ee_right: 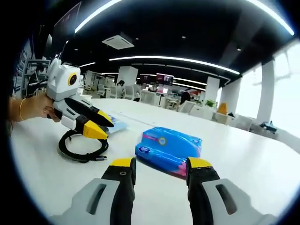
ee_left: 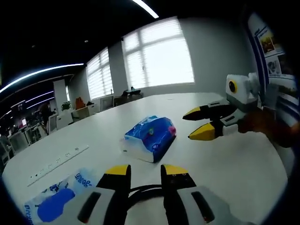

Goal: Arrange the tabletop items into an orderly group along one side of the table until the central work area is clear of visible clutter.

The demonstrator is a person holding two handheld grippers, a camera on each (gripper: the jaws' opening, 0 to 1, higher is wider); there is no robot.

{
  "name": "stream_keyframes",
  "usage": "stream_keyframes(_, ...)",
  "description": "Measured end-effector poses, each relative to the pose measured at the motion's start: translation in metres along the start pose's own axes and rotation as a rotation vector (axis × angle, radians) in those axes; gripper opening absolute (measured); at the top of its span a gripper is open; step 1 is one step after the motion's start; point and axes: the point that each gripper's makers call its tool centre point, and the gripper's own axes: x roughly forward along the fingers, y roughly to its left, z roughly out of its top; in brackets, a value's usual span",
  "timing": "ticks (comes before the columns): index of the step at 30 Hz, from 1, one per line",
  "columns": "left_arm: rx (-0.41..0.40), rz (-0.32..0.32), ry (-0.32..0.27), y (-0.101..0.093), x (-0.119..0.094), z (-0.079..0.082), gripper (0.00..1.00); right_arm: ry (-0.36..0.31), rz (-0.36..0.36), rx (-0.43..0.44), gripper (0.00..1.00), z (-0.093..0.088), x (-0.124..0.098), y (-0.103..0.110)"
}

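The blue tissue pack [ee_left: 150, 137] lies alone at the middle of the white surface [ee_left: 234, 168], in the center of the left gripper view and again center frame in the right gripper view [ee_right: 169, 149]. The right tool [ee_right: 161, 168] sits low in its own frame with its jaws apart and nothing between them, lined up just short of the pack. The left tool [ee_left: 146, 172] is likewise spread and empty, hanging over a black coiled cable [ee_right: 83, 149] that shows at the left of the right gripper view. A second, flatter blue packet [ee_left: 56, 201] lies at the lower left of the left gripper view, with a white power strip [ee_left: 58, 162] beyond it.

The risk I see is the soft pack: pinched at one corner, it could sag or slip out, or just slide on the smooth top. The loose cable could uncoil if lifted by a single loop.

The flat packet carries blue lettering, too blurred to read; the pack's print is no clearer.
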Motion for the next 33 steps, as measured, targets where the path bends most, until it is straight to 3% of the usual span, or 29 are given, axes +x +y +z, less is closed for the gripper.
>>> stream_keyframes(8,-0.055,0.016,-0.015,0.003,0.006,0.002,0.24,0.0,-0.013,0.002,0.37,-0.002,0.006,-0.011)
stream_keyframes(27,-0.058,0.026,-0.003,0.01,0.022,0.002,0.23,-0.011,-0.061,-0.01,0.32,0.01,0.016,-0.041)
stream_keyframes(33,-0.068,0.025,-0.004,0.011,0.026,0.001,0.23,0.005,-0.083,0.024,0.32,0.002,0.02,-0.049)
